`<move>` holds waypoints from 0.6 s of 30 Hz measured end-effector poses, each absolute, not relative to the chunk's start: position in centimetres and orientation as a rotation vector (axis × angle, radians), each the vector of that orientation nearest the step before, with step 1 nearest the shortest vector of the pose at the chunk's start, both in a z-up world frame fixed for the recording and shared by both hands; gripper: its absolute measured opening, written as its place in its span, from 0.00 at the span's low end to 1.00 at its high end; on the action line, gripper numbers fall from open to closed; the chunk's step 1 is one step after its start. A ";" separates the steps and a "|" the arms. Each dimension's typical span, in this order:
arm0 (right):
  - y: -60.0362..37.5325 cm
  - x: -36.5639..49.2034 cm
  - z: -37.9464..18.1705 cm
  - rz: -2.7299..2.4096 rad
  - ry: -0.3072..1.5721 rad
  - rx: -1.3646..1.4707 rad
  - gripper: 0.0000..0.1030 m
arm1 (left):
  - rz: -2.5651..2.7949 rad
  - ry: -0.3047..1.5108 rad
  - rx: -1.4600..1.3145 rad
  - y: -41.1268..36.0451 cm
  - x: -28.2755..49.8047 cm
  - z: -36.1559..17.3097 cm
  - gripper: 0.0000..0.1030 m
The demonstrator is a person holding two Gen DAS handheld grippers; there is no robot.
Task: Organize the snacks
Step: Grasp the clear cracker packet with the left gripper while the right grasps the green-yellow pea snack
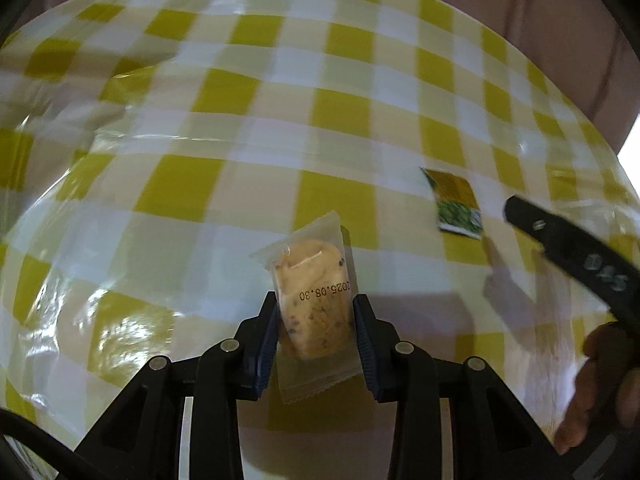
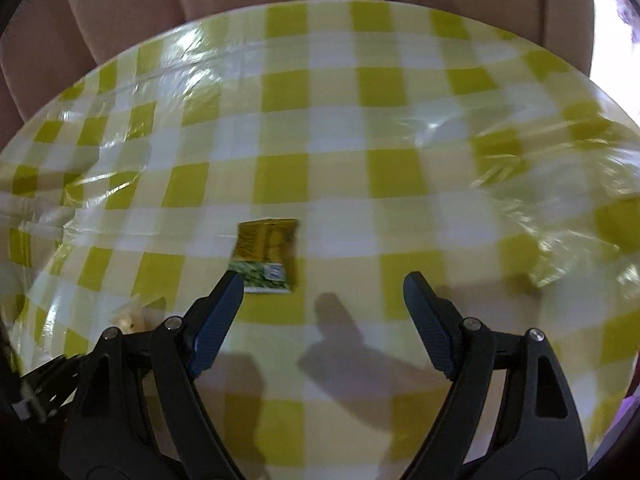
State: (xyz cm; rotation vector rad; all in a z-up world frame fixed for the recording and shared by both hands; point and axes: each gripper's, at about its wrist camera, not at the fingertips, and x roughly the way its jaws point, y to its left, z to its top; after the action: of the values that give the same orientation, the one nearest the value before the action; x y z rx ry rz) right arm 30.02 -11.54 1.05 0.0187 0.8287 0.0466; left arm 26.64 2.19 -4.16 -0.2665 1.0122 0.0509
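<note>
- nearest the left wrist lens, the left hand-held gripper is seen pinching a clear plastic-wrapped chocolate-chip cookie packet between its blue ribbed pads, the packet standing upright with its long axis running away from the camera and a printed date across its face.
- the packet is held above the yellow-and-white checked table, which is covered by a glossy clear plastic sheet.
- a small flat sachet, gold at the top and green at the bottom, is seen lying flat on the table; its long axis runs roughly away from the right wrist camera.
- the right hand-held gripper is spread wide and carries nothing; the sachet lies just ahead of it and offset towards its left finger, whose tip overlaps the sachet's near left corner in the view, though contact cannot be told.
- the right hand-held gripper is judged the nearer one to the sachet; from the left side the sachet lies well to the right and ahead.
- a small shift to the left would be needed to centre the sachet between the fingers, and its thinness is judged likely to make the pick-up slippery.
- no container or sorting place for the snacks is shown.
</note>
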 end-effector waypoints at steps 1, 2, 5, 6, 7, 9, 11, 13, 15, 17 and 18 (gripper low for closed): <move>-11.1 30.4 0.8 0.053 0.829 0.018 0.82 | 0.061 1.006 -0.278 2.6 26.3 -4.1 0.36; -10.6 30.7 0.5 0.060 0.829 0.017 0.82 | 0.067 1.002 -0.283 2.8 26.3 -4.1 0.36; -9.5 31.9 -0.3 0.056 0.836 0.001 0.81 | 0.078 0.988 -0.308 3.4 25.9 -4.1 0.36; -9.4 32.2 -0.6 0.054 0.843 0.001 0.81 | 0.083 0.983 -0.315 3.5 25.8 -4.1 0.36; -9.1 32.6 -0.9 0.056 0.850 0.004 0.81 | 0.086 0.979 -0.322 3.7 25.7 -4.0 0.36; -8.6 33.1 -1.3 0.054 0.853 -0.005 0.81 | 0.088 0.974 -0.333 3.7 26.0 -4.1 0.36; -8.1 33.5 -1.6 0.053 0.853 -0.021 0.81 | 0.090 0.969 -0.346 3.8 26.1 -4.2 0.36; -7.7 34.0 -2.0 0.053 0.858 -0.027 0.81 | 0.091 0.967 -0.354 3.9 26.1 -4.2 0.36; -7.5 34.4 -2.4 0.041 0.864 -0.040 0.78 | 0.092 0.966 -0.358 4.0 26.1 -4.2 0.36; -7.3 34.8 -3.0 0.038 0.884 -0.048 0.69 | 0.091 0.964 -0.358 3.9 26.0 -4.2 0.36; -7.3 35.0 -3.2 0.046 0.886 -0.039 0.68 | 0.090 0.964 -0.359 3.9 26.1 -4.2 0.36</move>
State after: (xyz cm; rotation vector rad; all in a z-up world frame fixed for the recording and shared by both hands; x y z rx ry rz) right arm 34.96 -7.31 -3.23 -0.0385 0.8861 0.0458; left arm 26.11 3.86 -4.20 -0.3585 0.9642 0.0904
